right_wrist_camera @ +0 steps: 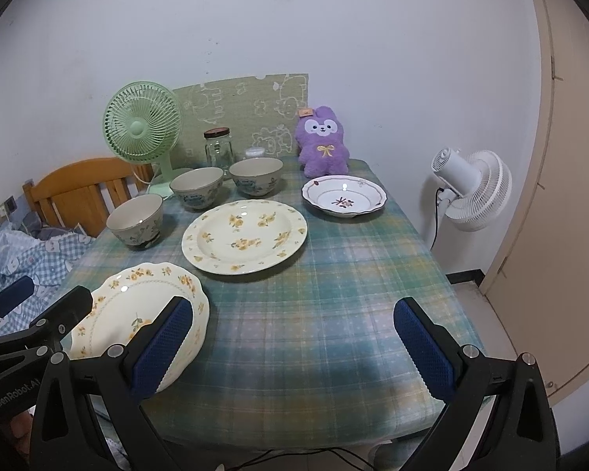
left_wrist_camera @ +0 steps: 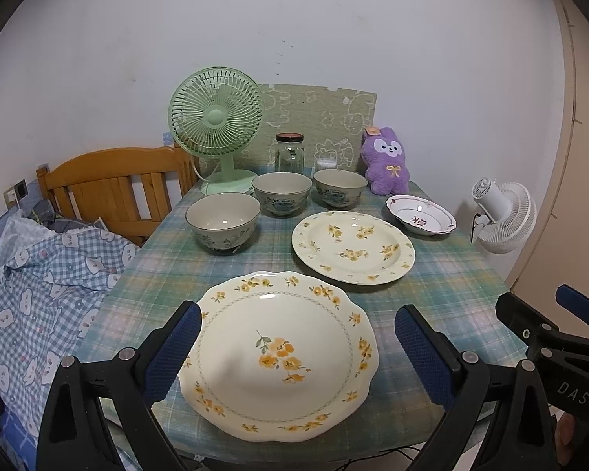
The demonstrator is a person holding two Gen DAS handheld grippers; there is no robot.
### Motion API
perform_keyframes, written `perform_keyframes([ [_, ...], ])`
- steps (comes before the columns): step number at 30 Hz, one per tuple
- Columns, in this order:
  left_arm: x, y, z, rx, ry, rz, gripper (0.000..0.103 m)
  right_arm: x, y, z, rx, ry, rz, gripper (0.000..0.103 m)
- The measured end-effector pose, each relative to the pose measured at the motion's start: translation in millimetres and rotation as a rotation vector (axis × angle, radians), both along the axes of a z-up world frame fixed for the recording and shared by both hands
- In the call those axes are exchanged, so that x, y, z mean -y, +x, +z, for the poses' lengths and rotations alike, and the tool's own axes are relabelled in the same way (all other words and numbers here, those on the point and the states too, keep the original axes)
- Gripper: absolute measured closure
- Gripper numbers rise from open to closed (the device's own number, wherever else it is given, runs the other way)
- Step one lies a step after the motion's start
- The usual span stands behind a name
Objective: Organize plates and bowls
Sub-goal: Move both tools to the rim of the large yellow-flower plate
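Note:
A scalloped cream plate with yellow flowers (left_wrist_camera: 278, 357) lies at the table's near edge; it also shows in the right wrist view (right_wrist_camera: 137, 306). A round cream flowered plate (left_wrist_camera: 353, 247) (right_wrist_camera: 244, 236) lies mid-table. A small white dish (left_wrist_camera: 420, 214) (right_wrist_camera: 344, 195) sits at the back right. Three grey-green bowls (left_wrist_camera: 223, 219) (left_wrist_camera: 282, 192) (left_wrist_camera: 340, 186) stand in a row behind; they show in the right wrist view too (right_wrist_camera: 135, 219) (right_wrist_camera: 197, 187) (right_wrist_camera: 256, 175). My left gripper (left_wrist_camera: 294, 353) is open, above and astride the scalloped plate. My right gripper (right_wrist_camera: 294, 349) is open and empty over bare tablecloth.
A green fan (left_wrist_camera: 216, 125), a glass jar (left_wrist_camera: 289, 152) and a purple plush (left_wrist_camera: 387, 159) stand at the table's back. A wooden headboard (left_wrist_camera: 114, 188) and bedding (left_wrist_camera: 43, 298) lie left. A white fan (right_wrist_camera: 471, 190) stands right of the table.

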State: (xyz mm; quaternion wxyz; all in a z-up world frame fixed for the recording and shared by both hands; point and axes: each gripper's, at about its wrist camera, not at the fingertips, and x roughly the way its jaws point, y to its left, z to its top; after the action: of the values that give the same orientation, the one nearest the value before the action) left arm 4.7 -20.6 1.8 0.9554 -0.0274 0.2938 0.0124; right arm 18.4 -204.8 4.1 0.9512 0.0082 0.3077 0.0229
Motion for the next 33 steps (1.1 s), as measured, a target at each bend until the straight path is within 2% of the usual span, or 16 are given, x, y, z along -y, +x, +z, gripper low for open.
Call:
perform_keyframes([
  [33,2.2,-4.8,-1.2,0.013,0.020,0.017,0.010,-0.4,-3.3,-0.5,-0.002,0.012,0.012,0.000],
])
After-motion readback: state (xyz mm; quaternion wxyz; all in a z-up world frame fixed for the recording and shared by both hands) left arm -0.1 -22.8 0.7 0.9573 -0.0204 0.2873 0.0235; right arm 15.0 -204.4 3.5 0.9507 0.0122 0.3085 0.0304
